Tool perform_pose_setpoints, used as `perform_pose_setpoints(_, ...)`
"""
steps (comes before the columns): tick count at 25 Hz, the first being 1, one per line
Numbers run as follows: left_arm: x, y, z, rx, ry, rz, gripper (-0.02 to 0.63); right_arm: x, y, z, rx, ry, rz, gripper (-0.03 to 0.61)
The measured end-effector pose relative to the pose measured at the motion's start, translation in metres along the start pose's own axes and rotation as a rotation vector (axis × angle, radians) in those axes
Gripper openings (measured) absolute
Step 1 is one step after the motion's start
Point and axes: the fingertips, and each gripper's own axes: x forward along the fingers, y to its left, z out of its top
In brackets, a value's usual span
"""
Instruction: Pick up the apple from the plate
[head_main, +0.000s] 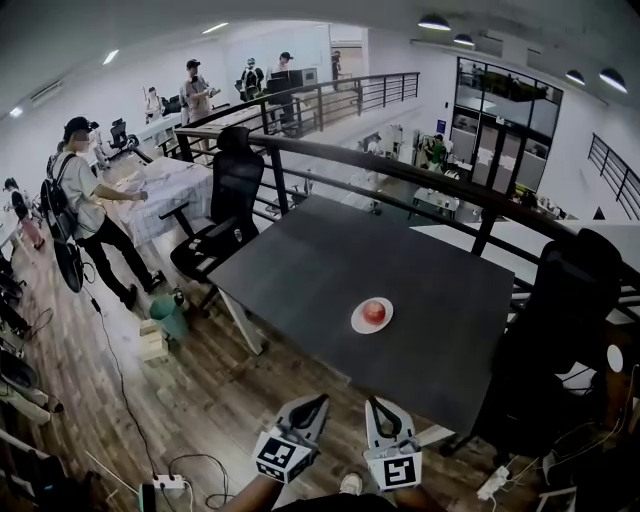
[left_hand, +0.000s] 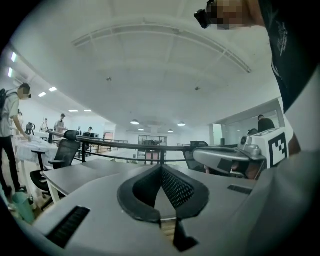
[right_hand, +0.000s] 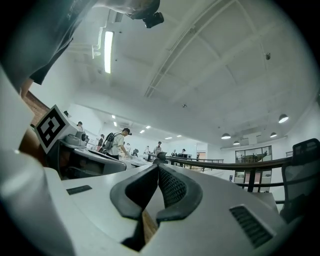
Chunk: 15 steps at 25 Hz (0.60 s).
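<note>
We count one apple (head_main: 374, 312), red, sitting on one small white plate (head_main: 357, 324). The plate lies on the dark surface (head_main: 320, 260), closer to its near edge than to its far one and well in from both sides. The apple is well apart from both claws.

There are two claws, side by side low in the head view. Neither has reached the near edge of the surface, and both point toward it. The left claw (head_main: 319, 400) has its pads pressed tip to tip with nothing between them. The right claw (head_main: 372, 402) is the same, pinched together and empty (each claw's own view shows this plainly).

The near edge of the surface runs slantwise in front of the claws, with wooden floor (head_main: 200, 385) between it and them. Two black office chairs flank the surface: one chair (head_main: 225, 215) stands at its far left corner, and the other chair (head_main: 570, 320) stands tight against its right side.

A dark railing (head_main: 400, 172) runs just behind the far edge. Past it we see a lower level with desks. On the left a person with a backpack (head_main: 85, 205) stands at a covered table (head_main: 170, 190), and several more people stand farther back. A power strip (head_main: 166, 485) and cables lie on the floor at lower left.
</note>
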Motion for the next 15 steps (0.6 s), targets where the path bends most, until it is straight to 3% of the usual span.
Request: perform_pose_setpoints(15,0.062,0.067,0.007,0.007,-0.031,0.086,0.023,0.072,-0.061,-0.041,0.063,0.062,-0.006,0.023)
